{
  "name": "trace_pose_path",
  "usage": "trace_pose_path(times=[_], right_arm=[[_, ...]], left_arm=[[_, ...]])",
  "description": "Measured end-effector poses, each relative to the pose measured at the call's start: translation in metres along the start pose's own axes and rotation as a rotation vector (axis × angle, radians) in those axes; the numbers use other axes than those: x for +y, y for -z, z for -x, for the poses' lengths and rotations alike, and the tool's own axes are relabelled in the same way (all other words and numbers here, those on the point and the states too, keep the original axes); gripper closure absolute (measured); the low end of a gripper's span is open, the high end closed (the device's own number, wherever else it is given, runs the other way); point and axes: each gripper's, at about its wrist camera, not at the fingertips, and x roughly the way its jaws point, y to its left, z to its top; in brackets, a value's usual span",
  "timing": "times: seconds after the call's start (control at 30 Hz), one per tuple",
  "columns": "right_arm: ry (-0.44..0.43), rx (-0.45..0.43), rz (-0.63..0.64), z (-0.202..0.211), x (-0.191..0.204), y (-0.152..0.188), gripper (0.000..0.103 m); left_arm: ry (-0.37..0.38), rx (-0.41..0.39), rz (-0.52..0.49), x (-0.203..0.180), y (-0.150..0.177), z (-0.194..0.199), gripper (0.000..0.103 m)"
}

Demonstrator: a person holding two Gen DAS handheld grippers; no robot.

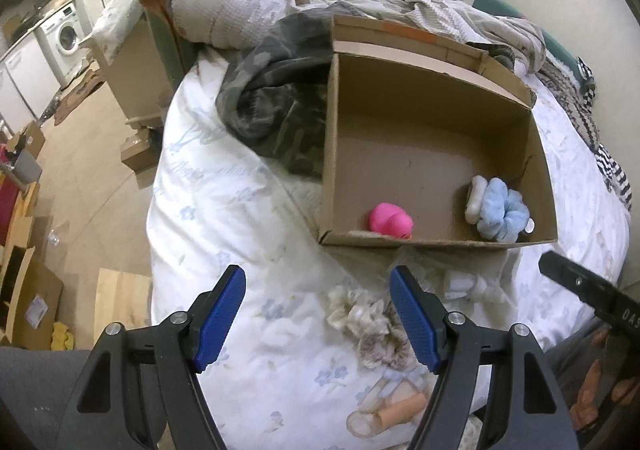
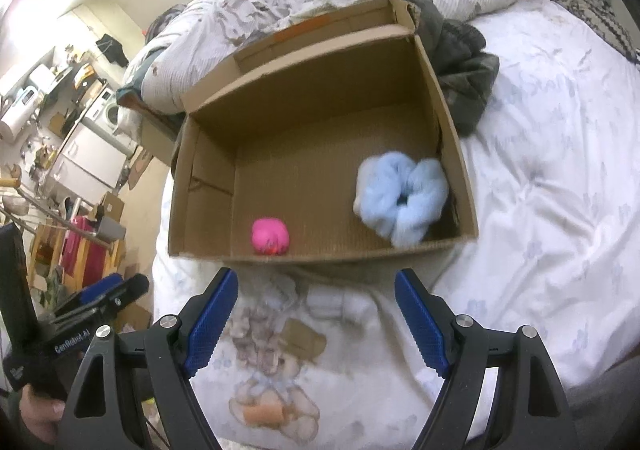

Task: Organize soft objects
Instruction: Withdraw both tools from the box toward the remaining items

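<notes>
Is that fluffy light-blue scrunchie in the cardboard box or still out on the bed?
In: the fluffy light-blue scrunchie lies inside the open cardboard box.

Bed: cardboard box at centre; camouflage garment at 10 o'clock; beige scrunchie at 6 o'clock.

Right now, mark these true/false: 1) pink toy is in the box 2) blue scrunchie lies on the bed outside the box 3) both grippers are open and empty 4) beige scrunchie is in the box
1) True: the pink toy sits in the cardboard box.
2) False: the blue scrunchie lies inside the box.
3) True: the left gripper and right gripper are open, nothing between them.
4) False: the beige scrunchie lies on the bed, in front of the box.
</notes>
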Motion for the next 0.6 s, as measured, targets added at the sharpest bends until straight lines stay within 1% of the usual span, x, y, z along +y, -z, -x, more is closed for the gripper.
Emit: trace_pose_path(times=[0.1,0.2,0.27,0.37,0.47,0.5,0.57,0.6], right_arm=[[0.015,0.03,-0.001,-0.004,0.0,0.009,0.017],[-0.001,0.056,0.0,-0.007,0.001,0.015,0.017],[0.003,0.067,-0.001,-0.009,0.001,0.017,0.017],[0.002,0.096,-0.017,-0.015,0.0,0.02,0.017],[0.008,0.118,-0.025,-0.021,0.0,0.02,0.017],[0.006,0.124,-0.029,-0.022,-0.001,0.021,0.017],[0.004,0.135,-0.039,-0.024,-0.003,0.021,0.017],[0.003,0.139,-0.046,-0.025,-0.005,0.022,0.017]], left_arm=[[-0.001,0.011,0.015,0.006,0.006,0.0,0.031],[-0.008,0.029,0.029,0.012,0.011,-0.002,0.031],[-0.005,0.06,0.033,0.013,0.017,-0.007,0.031],[0.024,0.133,0.041,0.01,0.029,-0.018,0.031],[0.083,0.238,0.052,0.002,0.048,-0.034,0.031],[0.109,0.286,0.049,-0.004,0.057,-0.041,0.031],[0.137,0.344,0.032,-0.016,0.071,-0.049,0.032],[0.16,0.386,0.012,-0.026,0.08,-0.055,0.032]])
